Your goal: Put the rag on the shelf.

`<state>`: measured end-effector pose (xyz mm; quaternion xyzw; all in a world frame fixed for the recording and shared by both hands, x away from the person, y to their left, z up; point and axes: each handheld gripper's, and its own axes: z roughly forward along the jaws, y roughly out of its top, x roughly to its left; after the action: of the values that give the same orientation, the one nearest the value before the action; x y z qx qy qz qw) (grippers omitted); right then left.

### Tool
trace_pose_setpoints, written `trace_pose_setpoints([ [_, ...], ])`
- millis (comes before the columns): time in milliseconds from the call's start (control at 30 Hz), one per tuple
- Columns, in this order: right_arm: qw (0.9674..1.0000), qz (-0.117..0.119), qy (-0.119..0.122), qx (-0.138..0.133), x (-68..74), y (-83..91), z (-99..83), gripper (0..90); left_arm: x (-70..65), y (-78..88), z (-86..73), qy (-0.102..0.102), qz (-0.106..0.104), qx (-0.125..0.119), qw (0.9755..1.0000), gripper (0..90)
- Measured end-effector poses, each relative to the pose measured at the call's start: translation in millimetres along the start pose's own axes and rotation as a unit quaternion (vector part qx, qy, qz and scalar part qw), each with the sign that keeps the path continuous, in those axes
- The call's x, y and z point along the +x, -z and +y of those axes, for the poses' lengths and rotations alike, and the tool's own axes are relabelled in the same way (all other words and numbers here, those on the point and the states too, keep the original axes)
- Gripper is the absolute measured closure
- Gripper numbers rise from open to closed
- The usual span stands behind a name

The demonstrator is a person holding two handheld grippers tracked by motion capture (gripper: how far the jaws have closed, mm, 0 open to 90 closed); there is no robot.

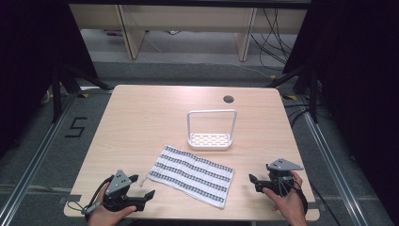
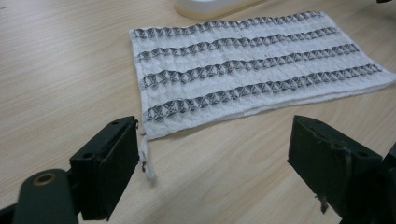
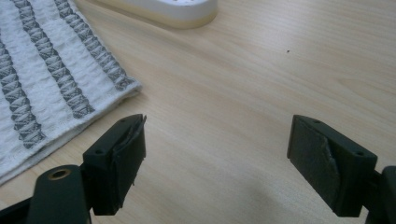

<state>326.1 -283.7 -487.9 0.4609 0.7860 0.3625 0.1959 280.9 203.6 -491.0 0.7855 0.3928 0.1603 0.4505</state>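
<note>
Rack (image 2: 212, 7) and towel (image 3: 42, 79) cut off by the edges of the gripper views; far floor items in the high view too small to identify.

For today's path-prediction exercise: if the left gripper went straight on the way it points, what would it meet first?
Probably the white cloth with grey woven stripes, near its corner; the left gripper is open, cloth untouched.

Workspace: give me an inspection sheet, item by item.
Surface: light wooden table, with a dark round grommet hole at the far edge.
Job's things: white cloth with grey patterned stripes, lying flat; white plastic rack with a tall loop frame just behind it.
Clutter: nothing seen.
Grippers: left gripper and right gripper both open, flanking the cloth, holding nothing.
Cables: black cable trailing from the left gripper; loose wires on the floor.
Surroundings: grey floor, dark curtains, wooden furniture legs beyond.
</note>
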Motion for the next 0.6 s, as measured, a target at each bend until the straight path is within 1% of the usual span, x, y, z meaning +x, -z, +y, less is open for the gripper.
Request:
trace_pose_setpoints([
  [33,1.0,0.001,0.0,0.0,1.0,0.8,-0.3,21.0,0.1,-0.1,-0.3,0.002,0.001,0.002,1.0,15.5],
  [67,1.0,-0.004,-0.002,-0.004,2.4,1.1,-1.0,21.0,0.3,-0.3,-0.4,0.0,0.0,0.001,1.0,15.5],
  [100,1.0,0.002,0.0,0.002,3.0,1.6,-1.6,20.9,0.3,-0.2,-0.3,-0.001,0.001,0.002,1.0,15.5],
  [133,1.0,-0.004,0.003,0.0,3.3,2.0,-2.3,21.1,0.1,0.2,-0.1,-0.003,0.004,0.004,1.0,15.5],
  [167,1.0,0.004,-0.004,0.002,4.1,1.3,-3.0,21.2,0.2,0.4,-0.1,-0.004,0.006,0.006,1.0,15.5],
  [200,1.0,0.004,-0.004,0.002,4.1,1.3,-3.0,21.2,0.2,0.4,-0.1,-0.004,0.006,0.006,1.0,15.5],
  [233,0.9998,0.018,0.003,0.01,1.8,0.4,-2.9,21.2,0.8,-0.4,-0.6,-0.008,0.004,0.003,1.0,15.5],
  [267,0.9998,0.018,0.003,0.01,1.8,0.4,-2.9,21.2,0.8,-0.4,-0.6,-0.008,0.004,0.003,1.0,15.5],
  [333,1.0,-0.002,-0.006,0.003,2.8,0.4,-4.6,21.3,0.6,-0.2,-0.6,-0.011,0.007,0.008,0.9999,15.5],
  [367,0.9999,0.0,0.011,0.0,-0.6,-0.5,-4.4,21.6,0.6,-0.2,-0.6,-0.011,0.007,0.008,0.9999,15.5],
  [433,0.9999,-0.001,0.011,-0.001,-1.2,-0.7,-4.4,23.1,0.0,-1.1,-0.5,-0.013,0.006,0.007,0.9999,15.5],
  [467,0.9998,0.012,0.012,0.007,-1.6,-0.5,-3.7,25.9,-2.0,-1.4,-0.5,-0.016,0.011,0.011,0.9998,15.5],
  [500,1.0,0.006,0.005,0.002,-0.6,-1.2,-4.2,25.9,-2.0,-1.4,-0.5,-0.016,0.011,0.011,0.9998,15.5],
  [533,1.0,0.002,0.009,0.001,-0.8,-0.5,-3.6,25.9,-2.3,-1.9,-0.4,-0.021,0.005,0.011,0.9997,15.7],
  [567,1.0,0.002,0.009,0.001,-0.8,-0.5,-3.6,25.9,-4.1,-2.2,0.1,-0.02,0.005,0.012,0.9997,15.7],
  [600,0.9999,0.013,0.005,0.0,-1.5,-1.9,-3.2,25.6,-6.2,-3.5,0.2,-0.019,0.003,0.006,0.9998,16.7],
])
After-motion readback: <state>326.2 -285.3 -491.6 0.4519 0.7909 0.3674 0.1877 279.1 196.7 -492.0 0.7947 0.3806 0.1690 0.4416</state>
